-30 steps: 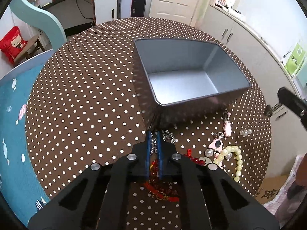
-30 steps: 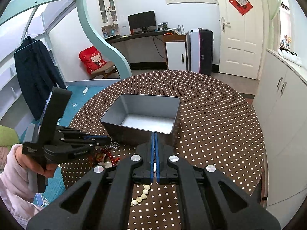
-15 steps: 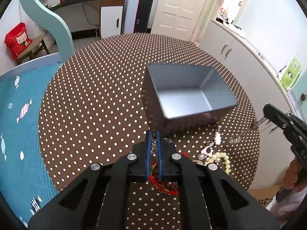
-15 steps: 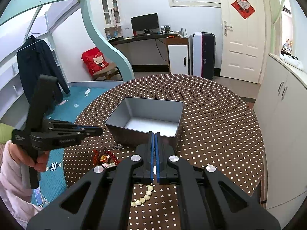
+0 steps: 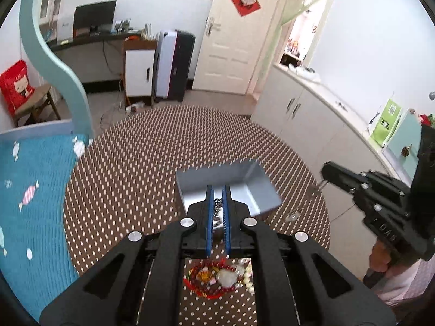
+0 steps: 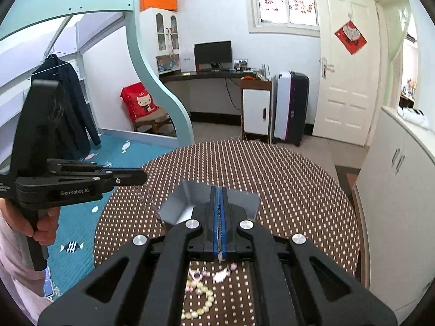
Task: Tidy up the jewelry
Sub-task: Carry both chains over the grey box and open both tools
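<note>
- The left gripper [image 5: 217, 198] sits at lower centre of its own view, raised above the grey tin box [image 5: 246, 187]. Its blue fingers [image 5: 208, 212] stand a narrow gap apart, pinching a thin silver chain [image 5: 217, 206] that hangs between them.
- Held over the open box like this, the chain looks lined up to be lowered inside; that is my reading.
- The right gripper [image 6: 218, 212] at lower centre of its view has its fingers pressed almost together on a fine chain piece [image 6: 220, 256] whose end shows at the finger base. In the left view a thin strand dangles from its tip at right of frame.
- Both pieces are lifted high, likely so their hanging lengths clear the box wall.
- The remaining jewelry lies on the polka-dot worktop [image 5: 130, 179] near the bottom edge of each frame: a red beaded bracelet [image 5: 209, 282] with small charms in the left view, a pale bead bracelet [image 6: 204, 304] and pink charms [image 6: 220, 275] in the right view.
- The box interior appears bare where visible.
</note>
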The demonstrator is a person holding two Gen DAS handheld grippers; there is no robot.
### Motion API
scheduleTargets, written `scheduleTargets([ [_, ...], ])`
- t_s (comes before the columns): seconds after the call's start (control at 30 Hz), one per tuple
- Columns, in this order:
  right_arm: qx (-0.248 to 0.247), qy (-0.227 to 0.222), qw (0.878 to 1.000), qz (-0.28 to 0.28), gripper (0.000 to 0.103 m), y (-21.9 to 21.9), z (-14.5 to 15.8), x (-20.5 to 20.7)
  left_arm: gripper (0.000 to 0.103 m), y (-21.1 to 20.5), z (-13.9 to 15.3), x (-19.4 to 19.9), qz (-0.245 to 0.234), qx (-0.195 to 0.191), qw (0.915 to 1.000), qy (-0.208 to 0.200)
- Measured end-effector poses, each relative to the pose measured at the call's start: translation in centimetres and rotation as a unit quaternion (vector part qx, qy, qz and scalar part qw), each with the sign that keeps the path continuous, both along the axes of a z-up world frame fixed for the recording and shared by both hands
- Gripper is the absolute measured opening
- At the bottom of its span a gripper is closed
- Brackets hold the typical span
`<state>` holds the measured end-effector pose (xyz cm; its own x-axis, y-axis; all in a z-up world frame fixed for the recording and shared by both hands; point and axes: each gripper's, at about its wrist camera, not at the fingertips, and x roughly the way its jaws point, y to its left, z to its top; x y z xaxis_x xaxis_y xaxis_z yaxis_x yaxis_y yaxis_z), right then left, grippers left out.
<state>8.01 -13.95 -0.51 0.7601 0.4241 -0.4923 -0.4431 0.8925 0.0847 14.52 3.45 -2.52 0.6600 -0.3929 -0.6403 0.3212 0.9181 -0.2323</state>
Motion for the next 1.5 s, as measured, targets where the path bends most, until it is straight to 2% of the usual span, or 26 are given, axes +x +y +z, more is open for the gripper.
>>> scheduleTargets([
  [0.2, -0.001, -0.011, 1.0, 0.013, 0.001, 1.2, 1.1, 2.0, 0.005, -0.2, 3.6, 0.9, -0.002, -0.015, 0.9993, -0.035],
  [0.37, -0.003, -0.001, 1.0, 0.019, 0.001, 2.1, 0.7, 3.6, 0.006, -0.8, 4.3, 2.3, -0.01, -0.029, 0.999, -0.033],
  [0.53, 0.0, 0.037, 0.999, 0.022, 0.001, 2.6, -1.3, 5.2, 0.006, -1.2, 2.0, 4.2, -0.007, -0.035, 0.9994, 0.003],
  [0.67, 0.002, 0.067, 0.998, 0.021, 0.001, 2.9, -2.7, 6.2, 0.006, -1.5, -1.1, 5.6, 0.0, -0.035, 0.9984, 0.044],
  [0.9, 0.003, 0.116, 0.993, 0.013, 0.001, 3.2, -5.2, 7.1, 0.006, -1.9, -6.4, 7.1, 0.017, -0.011, 0.9946, 0.102],
  [1.0, 0.001, 0.13, 0.991, 0.01, 0.001, 3.4, -6.0, 7.1, 0.005, -1.4, -7.9, 7.4, 0.034, 0.003, 0.993, 0.113],
  [1.23, -0.002, 0.147, 0.989, 0.006, 0.001, 3.7, -6.7, 7.2, 0.004, -1.0, -8.4, 8.1, 0.058, 0.039, 0.9934, 0.091],
  [1.47, 0.004, 0.141, 0.99, 0.004, 0.004, 3.5, -6.1, 7.6, 0.005, -0.7, -8.0, 7.6, 0.041, 0.023, 0.9934, 0.104],
  [1.5, 0.007, 0.139, 0.99, 0.001, 0.01, 3.4, -5.9, 7.6, 0.005, -0.9, -7.9, 7.4, 0.04, 0.025, 0.9938, 0.101],
])
